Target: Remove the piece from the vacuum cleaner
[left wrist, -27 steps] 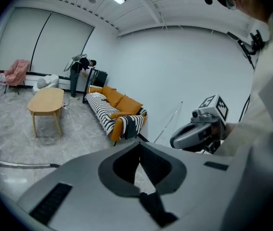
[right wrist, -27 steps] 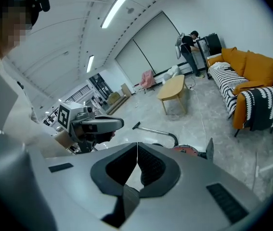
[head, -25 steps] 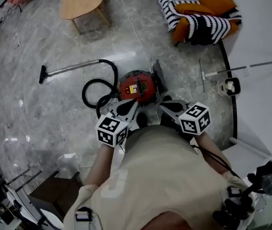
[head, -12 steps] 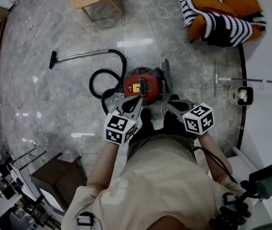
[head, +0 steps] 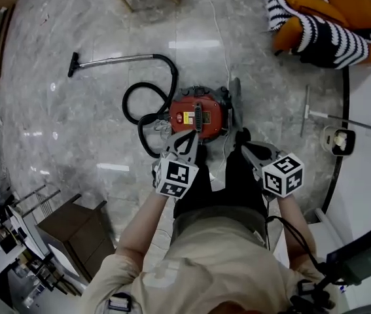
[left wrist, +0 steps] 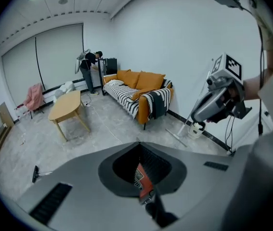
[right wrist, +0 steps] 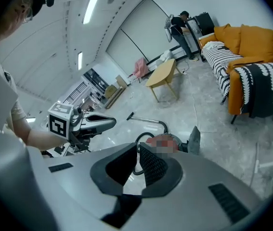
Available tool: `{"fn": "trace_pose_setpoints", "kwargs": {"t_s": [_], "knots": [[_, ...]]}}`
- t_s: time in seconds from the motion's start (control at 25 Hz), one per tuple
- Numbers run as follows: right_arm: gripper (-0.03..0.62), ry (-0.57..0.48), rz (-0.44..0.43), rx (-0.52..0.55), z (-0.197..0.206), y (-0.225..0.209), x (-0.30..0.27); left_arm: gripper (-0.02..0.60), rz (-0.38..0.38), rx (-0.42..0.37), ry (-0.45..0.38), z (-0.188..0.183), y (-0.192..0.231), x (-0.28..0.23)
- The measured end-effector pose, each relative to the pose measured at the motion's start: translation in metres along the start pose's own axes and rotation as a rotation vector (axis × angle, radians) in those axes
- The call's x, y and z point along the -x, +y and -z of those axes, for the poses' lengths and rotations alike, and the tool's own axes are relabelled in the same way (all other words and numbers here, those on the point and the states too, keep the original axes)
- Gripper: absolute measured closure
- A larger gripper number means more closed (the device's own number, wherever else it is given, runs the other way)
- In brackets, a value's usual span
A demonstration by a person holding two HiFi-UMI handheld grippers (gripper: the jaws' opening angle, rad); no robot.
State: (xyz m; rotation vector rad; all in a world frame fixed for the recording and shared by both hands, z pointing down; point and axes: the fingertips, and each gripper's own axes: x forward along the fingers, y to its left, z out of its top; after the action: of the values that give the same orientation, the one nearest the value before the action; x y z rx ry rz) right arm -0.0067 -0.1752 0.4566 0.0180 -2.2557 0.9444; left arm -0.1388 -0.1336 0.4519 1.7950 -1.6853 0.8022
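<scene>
One round red vacuum cleaner (head: 197,114) sits on glossy, grey-veined floor (head: 74,129).

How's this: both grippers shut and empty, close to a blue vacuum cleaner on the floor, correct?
No: the vacuum cleaner is red, not blue, per the head view. Left gripper and right gripper are shut and empty, close to it.

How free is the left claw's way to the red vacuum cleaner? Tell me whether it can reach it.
Probably yes. The left claw hangs shut close to the red vacuum cleaner, with nothing between them; the black hose curls off to one side.
</scene>
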Motion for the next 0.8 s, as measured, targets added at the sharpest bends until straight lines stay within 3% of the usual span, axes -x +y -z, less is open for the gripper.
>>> {"fn": "trace_pose_setpoints", "kwargs": {"t_s": [0.2, 0.4, 0.8], "knots": [[0.591, 0.042, -0.039, -0.008, 0.028, -0.009, -0.033, 0.578, -0.03, 0.025, 0.019, 0.036, 0.01, -0.035], [0.591, 0.116, -0.176, 0.092, 0.059, 0.012, -0.052, 0.578, -0.039, -0.023, 0.036, 0.072, 0.012, -0.075], [0.591, 0.231, -0.174, 0.031, 0.118, -0.008, -0.096, 0.578, -0.045, -0.009, 0.084, 0.135, 0.03, -0.138]]}}
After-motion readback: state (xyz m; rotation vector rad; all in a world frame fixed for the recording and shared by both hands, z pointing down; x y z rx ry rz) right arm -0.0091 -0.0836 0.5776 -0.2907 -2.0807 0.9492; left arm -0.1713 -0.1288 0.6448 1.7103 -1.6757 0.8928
